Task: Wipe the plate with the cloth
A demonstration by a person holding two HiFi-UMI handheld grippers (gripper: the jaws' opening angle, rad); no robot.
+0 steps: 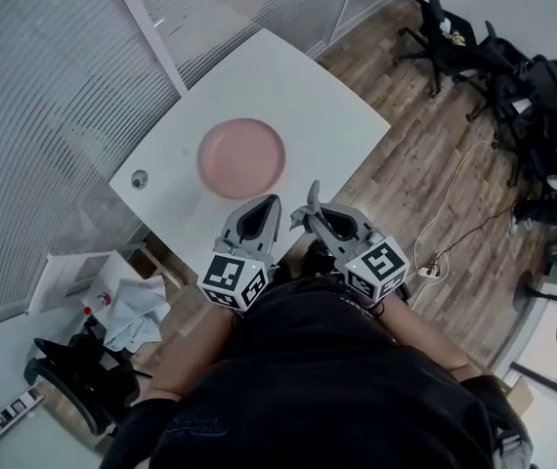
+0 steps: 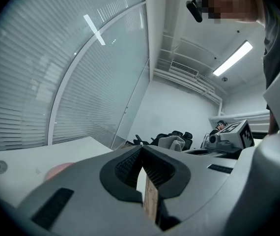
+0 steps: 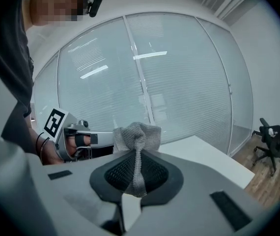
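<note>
the wiping has not begun, as far as the views show. the pink plate [image 1: 242,157] lies bare on the white table [image 1: 303,66], at about 12 o'clock from both tools, and neither tool is over it. the cloth [image 3: 136,134], a grey mesh rag, is not near the plate either: it is pinched between the jaws of the right gripper [image 3: 137,154], with a crumpled tuft standing above the tips and a narrow strip running down between the pads. the left gripper [image 2: 142,149] has its jaws closed tip to tip with nothing between them. both tools are held side by side close to the person's chest, short of the table's near edge. i judge that everything is left to do: carry the cloth forward to the plate, press it down and rub the surface, perhaps with the empty left tool steadying the rim.

around the plate, a small round fitting [image 1: 140,178] sits in the tabletop at its 9 o'clock, well apart. nothing else lies on the table, so the way in looks open. a frosted glass wall [image 1: 54,115] runs along the table from 9 to 12 o'clock. black office chairs [image 1: 454,37] stand at 2 o'clock, and a white cable [image 1: 451,208] trails over the wood floor at 3 o'clock, clear of the work.
</note>
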